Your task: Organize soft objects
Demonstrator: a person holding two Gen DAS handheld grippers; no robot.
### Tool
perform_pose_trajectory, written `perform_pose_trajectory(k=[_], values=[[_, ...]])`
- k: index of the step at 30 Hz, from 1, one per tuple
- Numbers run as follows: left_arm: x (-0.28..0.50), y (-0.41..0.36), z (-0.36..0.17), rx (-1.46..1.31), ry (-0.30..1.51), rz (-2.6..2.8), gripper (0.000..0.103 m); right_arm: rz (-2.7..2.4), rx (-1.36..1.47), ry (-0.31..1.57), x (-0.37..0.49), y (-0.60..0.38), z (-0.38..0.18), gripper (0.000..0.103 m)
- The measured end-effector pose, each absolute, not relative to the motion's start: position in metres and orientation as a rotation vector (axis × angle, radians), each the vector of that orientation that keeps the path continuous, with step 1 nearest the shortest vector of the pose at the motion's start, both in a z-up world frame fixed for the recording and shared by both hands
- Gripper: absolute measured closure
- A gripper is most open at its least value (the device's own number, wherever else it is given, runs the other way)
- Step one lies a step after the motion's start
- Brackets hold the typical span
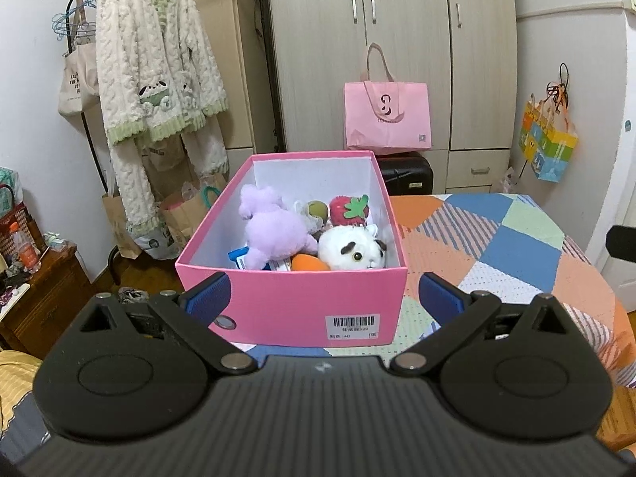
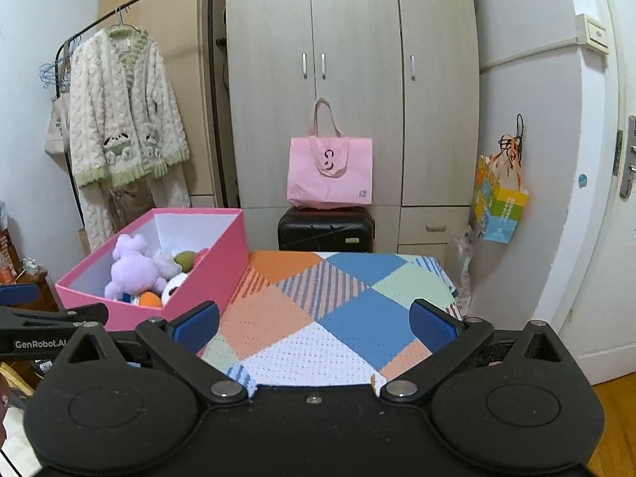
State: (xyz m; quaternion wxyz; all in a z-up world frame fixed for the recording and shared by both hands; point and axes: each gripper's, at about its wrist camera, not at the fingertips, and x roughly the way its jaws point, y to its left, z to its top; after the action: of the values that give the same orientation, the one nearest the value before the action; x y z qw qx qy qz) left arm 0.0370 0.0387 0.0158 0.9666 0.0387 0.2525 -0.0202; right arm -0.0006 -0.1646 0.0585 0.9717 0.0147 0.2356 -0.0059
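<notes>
A pink box [image 1: 294,302] stands on the patchwork-covered table [image 1: 497,246] and holds several soft toys: a purple plush [image 1: 270,230], a white panda-like plush [image 1: 351,248], a red strawberry plush [image 1: 349,208], an orange piece [image 1: 308,263] and a green one [image 1: 318,210]. My left gripper [image 1: 324,294] is open and empty, its jaws spread either side of the box's near wall. My right gripper [image 2: 314,324] is open and empty above the table, to the right of the box [image 2: 206,274]. The purple plush [image 2: 133,266] also shows in the right wrist view.
A pink tote bag [image 2: 330,171] sits on a black suitcase [image 2: 326,230] by the wardrobe [image 2: 349,79]. A fluffy robe [image 1: 155,63] hangs on a rack at left, paper bags [image 1: 183,214] below it. A colourful bag [image 2: 501,206] hangs on the right wall.
</notes>
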Motion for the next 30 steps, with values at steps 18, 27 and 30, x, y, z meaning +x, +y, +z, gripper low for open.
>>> perform_pose_trajectory(k=[18,27,30], values=[[0.033,0.028,0.002,0.069,0.487,-0.035,0.001,-0.077,-0.022,0.48,-0.001,-0.168,0.044,0.0],[0.027,0.027,0.004,0.096,0.418,-0.008,0.001,-0.09,-0.022,0.48,0.002,-0.165,0.044,0.0],[0.027,0.028,0.004,0.085,0.421,-0.019,0.001,-0.086,-0.02,0.475,0.001,-0.165,0.043,0.0]])
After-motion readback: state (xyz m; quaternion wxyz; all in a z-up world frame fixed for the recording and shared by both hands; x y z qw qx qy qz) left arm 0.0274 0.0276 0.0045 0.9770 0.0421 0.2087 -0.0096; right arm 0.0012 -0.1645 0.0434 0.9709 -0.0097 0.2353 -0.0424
